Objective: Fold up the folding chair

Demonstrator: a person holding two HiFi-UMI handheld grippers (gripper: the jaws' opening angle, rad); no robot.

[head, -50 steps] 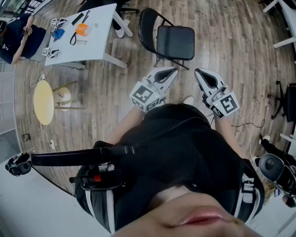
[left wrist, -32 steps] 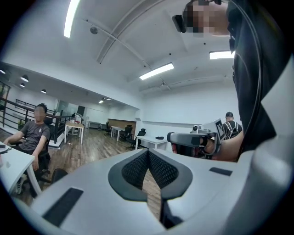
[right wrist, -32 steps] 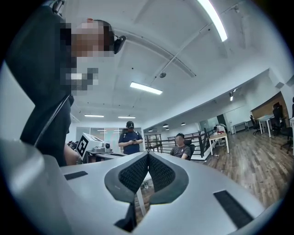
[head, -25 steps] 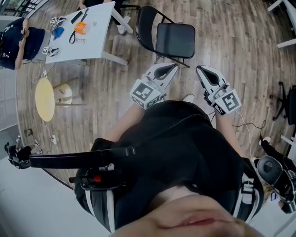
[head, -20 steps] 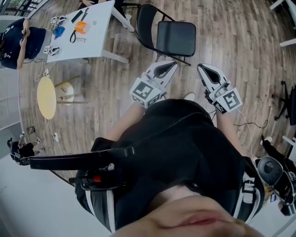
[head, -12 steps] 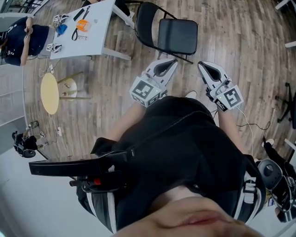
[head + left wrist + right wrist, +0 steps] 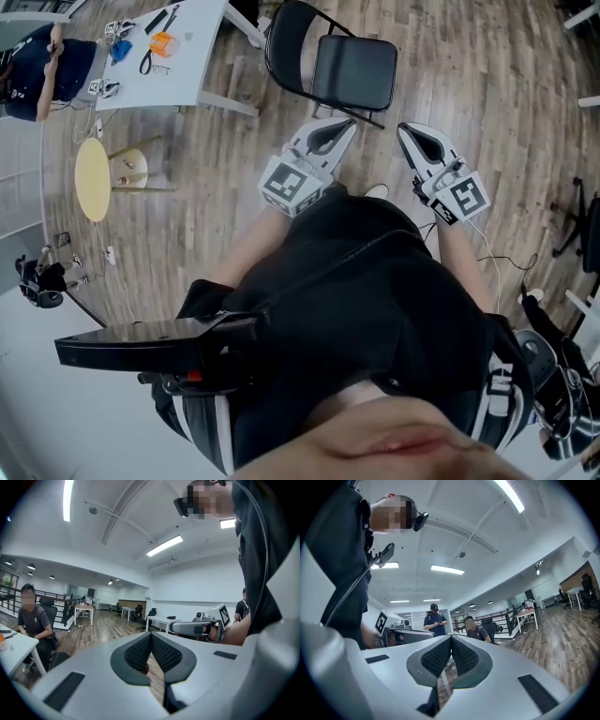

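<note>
Starting nearest, the person's black-clad torso fills the lower head view. Just beyond it, the 2 grippers are held side by side, tips aimed up the picture. The left gripper has its jaws pressed together with nothing between them, and the right gripper is closed and empty too.

Past their tips, near but apart from them, the black folding chair stands unfolded on the wooden floor. Its seat lies flat, with the curved backrest at the seat's picture-left. The chair therefore faces picture right, its back-to-front axis running across the view, crosswise to the grippers.

A round yellow stool stands well off to the left. Farther still, at upper left, a white table carries small tools, and a seated person is at its far end.
</note>
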